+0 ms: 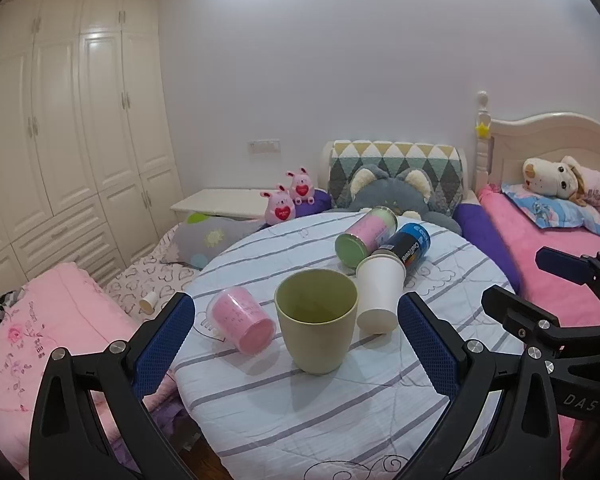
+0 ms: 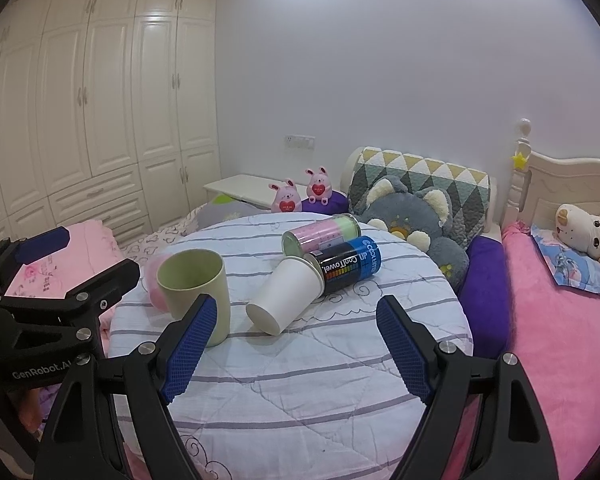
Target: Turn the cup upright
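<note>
A green cup [image 1: 316,320] stands upright, mouth up, on the round striped table [image 1: 339,412]. It also shows in the right wrist view [image 2: 194,288]. A white paper cup [image 1: 377,294] lies on its side beside it, base toward me, seen too in the right wrist view [image 2: 286,294]. My left gripper [image 1: 296,344] is open, its blue pads either side of the green cup and a little short of it. My right gripper [image 2: 296,348] is open and empty, in front of the white cup.
A pink cup [image 1: 242,320] lies on its side left of the green cup. A pink-and-green can [image 1: 365,232] and a blue-black can [image 1: 405,248] lie behind the white cup. Beds with plush toys [image 1: 391,196] surround the table. A wardrobe [image 1: 80,140] stands at left.
</note>
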Demonstrator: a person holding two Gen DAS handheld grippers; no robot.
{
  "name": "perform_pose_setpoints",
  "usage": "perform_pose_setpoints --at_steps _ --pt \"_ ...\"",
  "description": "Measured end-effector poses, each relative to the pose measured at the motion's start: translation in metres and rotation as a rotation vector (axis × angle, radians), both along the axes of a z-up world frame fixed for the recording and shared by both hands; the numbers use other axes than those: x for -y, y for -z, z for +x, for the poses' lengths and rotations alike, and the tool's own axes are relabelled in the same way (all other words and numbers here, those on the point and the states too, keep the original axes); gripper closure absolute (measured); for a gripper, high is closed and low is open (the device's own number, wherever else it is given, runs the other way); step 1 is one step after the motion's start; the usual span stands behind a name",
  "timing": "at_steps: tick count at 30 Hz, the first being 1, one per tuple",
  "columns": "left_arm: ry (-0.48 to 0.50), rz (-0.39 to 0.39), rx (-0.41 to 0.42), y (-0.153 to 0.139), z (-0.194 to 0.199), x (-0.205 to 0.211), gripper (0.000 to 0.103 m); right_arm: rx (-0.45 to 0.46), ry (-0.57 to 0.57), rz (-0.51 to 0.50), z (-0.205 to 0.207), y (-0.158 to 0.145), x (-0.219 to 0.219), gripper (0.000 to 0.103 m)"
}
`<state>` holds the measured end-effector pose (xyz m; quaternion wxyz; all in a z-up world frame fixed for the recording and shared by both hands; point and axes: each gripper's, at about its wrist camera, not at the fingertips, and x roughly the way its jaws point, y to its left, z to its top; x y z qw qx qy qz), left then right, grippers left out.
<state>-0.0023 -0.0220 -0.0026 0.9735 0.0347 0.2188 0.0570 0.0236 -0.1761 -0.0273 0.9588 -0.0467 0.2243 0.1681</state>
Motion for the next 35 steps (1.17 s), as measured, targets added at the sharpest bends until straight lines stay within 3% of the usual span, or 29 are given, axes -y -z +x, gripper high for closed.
perform_pose_setpoints --at_steps 35 --pt "0.003 -0.017 -0.036 0.013 0.018 -0.005 0.0 -0.029 -0.009 -0.012 0.015 0.003 -0.008 0.02"
